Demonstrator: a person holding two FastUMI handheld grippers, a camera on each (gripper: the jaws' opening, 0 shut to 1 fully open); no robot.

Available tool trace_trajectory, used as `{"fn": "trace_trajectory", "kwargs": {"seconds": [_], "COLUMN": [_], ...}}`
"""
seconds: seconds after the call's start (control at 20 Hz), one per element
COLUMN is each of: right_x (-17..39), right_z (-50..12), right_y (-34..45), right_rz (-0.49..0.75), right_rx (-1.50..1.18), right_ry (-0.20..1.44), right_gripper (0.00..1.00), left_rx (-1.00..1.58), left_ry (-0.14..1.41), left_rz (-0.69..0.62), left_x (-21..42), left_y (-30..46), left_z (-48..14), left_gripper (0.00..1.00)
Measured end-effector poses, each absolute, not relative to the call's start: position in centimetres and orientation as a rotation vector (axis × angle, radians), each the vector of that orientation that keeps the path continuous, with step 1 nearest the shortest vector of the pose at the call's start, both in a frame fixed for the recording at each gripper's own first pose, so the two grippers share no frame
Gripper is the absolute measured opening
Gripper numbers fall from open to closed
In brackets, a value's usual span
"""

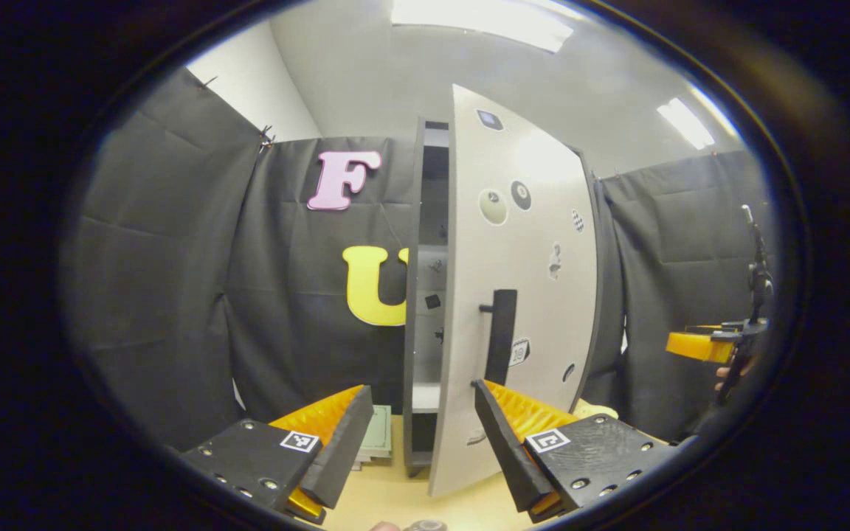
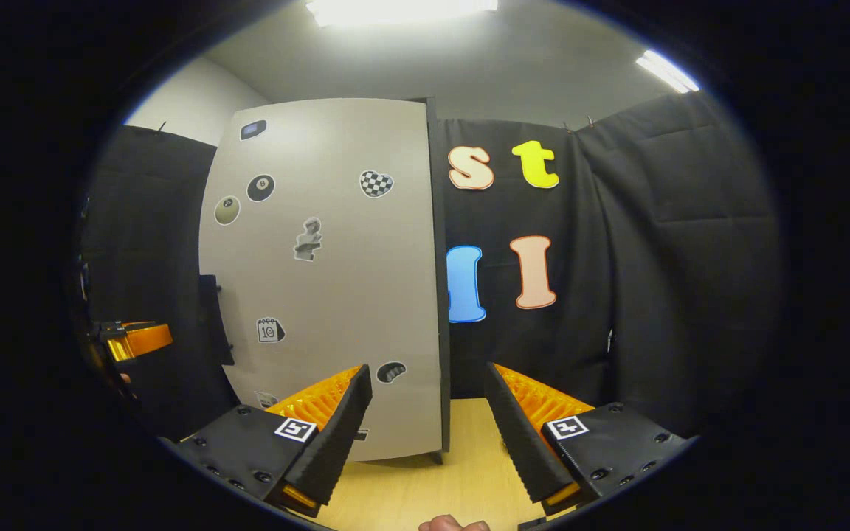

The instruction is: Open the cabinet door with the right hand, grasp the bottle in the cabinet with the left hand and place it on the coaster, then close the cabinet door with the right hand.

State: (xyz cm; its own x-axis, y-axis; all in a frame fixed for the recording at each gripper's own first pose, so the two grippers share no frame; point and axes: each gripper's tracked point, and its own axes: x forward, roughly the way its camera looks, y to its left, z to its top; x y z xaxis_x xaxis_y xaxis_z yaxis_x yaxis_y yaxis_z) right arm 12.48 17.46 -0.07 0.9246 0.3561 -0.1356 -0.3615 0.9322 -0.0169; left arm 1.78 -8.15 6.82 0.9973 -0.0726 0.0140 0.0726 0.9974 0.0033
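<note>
Door (image 1: 521, 295) ajar hides most of the cabinet (image 1: 429, 295) interior; both grippers' fingers spread wide, empty.

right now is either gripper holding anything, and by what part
Nothing is held. The left gripper and right gripper both have open, empty jaws; the cabinet door stands partly open, untouched.

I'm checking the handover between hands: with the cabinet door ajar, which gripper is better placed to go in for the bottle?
Left. The left gripper, open, faces the gap beside the cabinet door. The right gripper, also open, faces the door's outer face. The bottle itself isn't visible.
</note>
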Motion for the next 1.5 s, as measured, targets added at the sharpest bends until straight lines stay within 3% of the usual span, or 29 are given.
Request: {"fn": "trace_trajectory", "kwargs": {"seconds": [0.55,0.75,1.2,1.5], "right_x": [13.0,14.1,15.6,17.5], "right_z": [-1.1,-0.5,-0.9,-2.1], "right_y": [13.7,13.6,17.5,19.5], "right_rz": [0.470,0.469,0.512,0.457], "right_rx": [-0.054,-0.027,0.007,-0.009], "right_ry": [0.142,0.130,0.146,0.187], "right_gripper": [0.98,0.98,0.98,0.98], "left_rx": [0.055,0.007,-0.051,-0.031], "left_ry": [-0.067,-0.032,-0.039,-0.052], "left_rz": [0.115,0.102,0.129,0.124], "left_x": [0.3,-0.9,-1.6,-0.4], "left_y": [-13.2,-15.6,-13.5,-11.2], "left_z": [10.9,9.2,9.0,8.9], "left_gripper": [0.84,0.84,0.84,0.84]}}
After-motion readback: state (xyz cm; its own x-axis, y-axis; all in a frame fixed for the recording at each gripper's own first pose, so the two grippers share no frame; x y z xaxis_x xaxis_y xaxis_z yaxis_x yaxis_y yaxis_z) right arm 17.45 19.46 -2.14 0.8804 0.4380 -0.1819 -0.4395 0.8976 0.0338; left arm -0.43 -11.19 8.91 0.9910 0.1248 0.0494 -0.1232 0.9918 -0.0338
